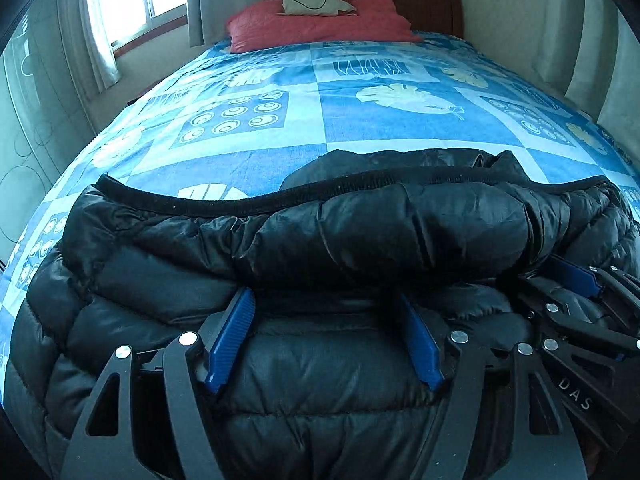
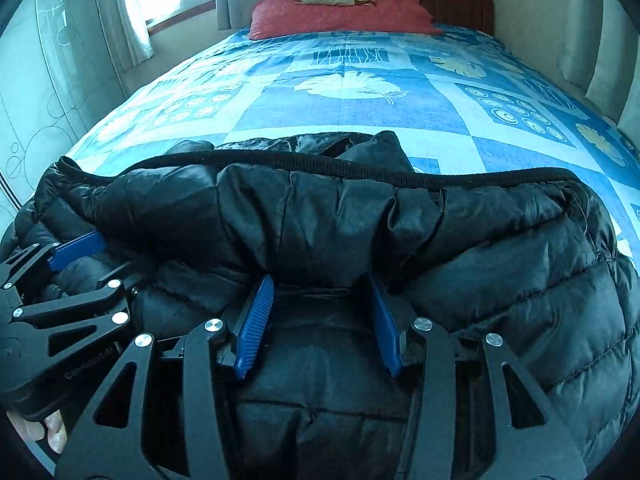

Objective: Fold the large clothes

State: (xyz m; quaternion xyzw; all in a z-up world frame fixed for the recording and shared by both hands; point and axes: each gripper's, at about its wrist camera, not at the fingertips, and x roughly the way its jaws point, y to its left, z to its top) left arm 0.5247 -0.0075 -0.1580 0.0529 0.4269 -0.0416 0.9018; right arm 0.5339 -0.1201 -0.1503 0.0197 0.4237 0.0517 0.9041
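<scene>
Patterned bedspread (image 1: 304, 128), puffer jacket (image 1: 320, 240), fingertips (image 2: 52, 436) only in right view

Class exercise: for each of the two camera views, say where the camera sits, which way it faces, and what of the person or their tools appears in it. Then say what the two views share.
Left wrist: on the left hand-held gripper, facing up the bed; right hand-held gripper at its right edge.
Right wrist: on the right hand-held gripper, same direction; left one and fingertips at left.
Shared: black puffer jacket, red pillow, headboard.

a black puffer jacket (image 1: 360, 224) and red pillow (image 1: 320, 24) lie on the blue-patterned bed (image 1: 304, 120).
</scene>
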